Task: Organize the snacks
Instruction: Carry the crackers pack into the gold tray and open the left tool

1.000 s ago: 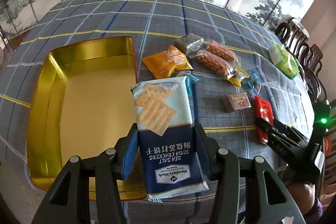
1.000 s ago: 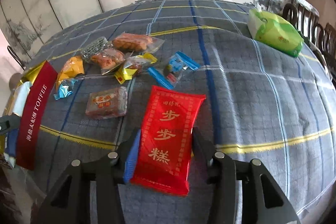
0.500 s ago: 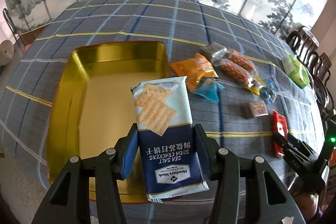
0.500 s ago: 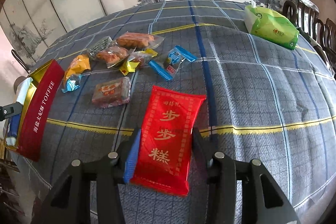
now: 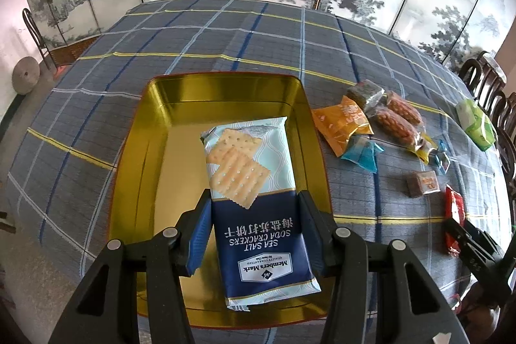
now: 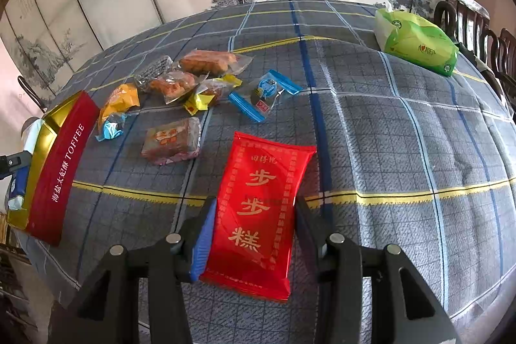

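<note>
— Crackers first: what does the pack look like?
— The cracker pack [image 5: 254, 205] is navy below and pale teal above, with square crackers printed on it. The left gripper [image 5: 254, 224] clamps its sides, above the gold tin [image 5: 145, 131].
— And the other claw?
— The right gripper [image 6: 254, 228] pinches a red packet [image 6: 261, 202] with gold characters, over the checked tablecloth [image 6: 403, 150]. Loose snacks [image 6: 193, 79] lie beyond, beside the tin.
</note>
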### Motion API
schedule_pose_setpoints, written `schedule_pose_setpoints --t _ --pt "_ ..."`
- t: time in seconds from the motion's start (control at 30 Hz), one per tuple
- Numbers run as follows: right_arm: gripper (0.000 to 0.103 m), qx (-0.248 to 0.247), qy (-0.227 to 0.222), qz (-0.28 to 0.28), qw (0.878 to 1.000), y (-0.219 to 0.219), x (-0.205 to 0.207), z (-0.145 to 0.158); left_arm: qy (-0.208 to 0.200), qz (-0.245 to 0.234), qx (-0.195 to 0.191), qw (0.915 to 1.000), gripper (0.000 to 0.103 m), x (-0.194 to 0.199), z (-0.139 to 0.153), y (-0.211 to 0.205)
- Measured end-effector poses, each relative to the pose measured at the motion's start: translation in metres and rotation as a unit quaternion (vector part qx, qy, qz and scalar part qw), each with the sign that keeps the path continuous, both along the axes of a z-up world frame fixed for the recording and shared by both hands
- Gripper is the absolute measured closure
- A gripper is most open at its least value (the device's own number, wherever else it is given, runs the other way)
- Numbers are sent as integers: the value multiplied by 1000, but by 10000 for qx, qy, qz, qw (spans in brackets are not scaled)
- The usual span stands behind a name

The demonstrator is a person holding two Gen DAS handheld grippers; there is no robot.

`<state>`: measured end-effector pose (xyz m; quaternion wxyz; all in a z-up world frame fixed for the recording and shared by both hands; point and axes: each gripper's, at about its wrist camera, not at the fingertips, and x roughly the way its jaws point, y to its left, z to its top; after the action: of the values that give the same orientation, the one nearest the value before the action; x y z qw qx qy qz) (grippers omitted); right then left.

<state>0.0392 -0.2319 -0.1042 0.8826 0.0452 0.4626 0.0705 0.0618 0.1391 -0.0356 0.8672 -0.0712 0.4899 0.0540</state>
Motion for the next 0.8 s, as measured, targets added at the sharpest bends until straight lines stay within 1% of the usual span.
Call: schedule_pose_setpoints --t 0.27,0.63,0.8 --pt "56 0 -33 4 10000 1 0 4 4 105 112 9999 56 4 -3 10" --pt "56 26 -35 -15 10000 0 1 5 184 279 367 9988 56 13 -24 27" --pt "56 38 -55 -30 10000 -2 1 5 267 350 418 9982 56 16 -32 34"
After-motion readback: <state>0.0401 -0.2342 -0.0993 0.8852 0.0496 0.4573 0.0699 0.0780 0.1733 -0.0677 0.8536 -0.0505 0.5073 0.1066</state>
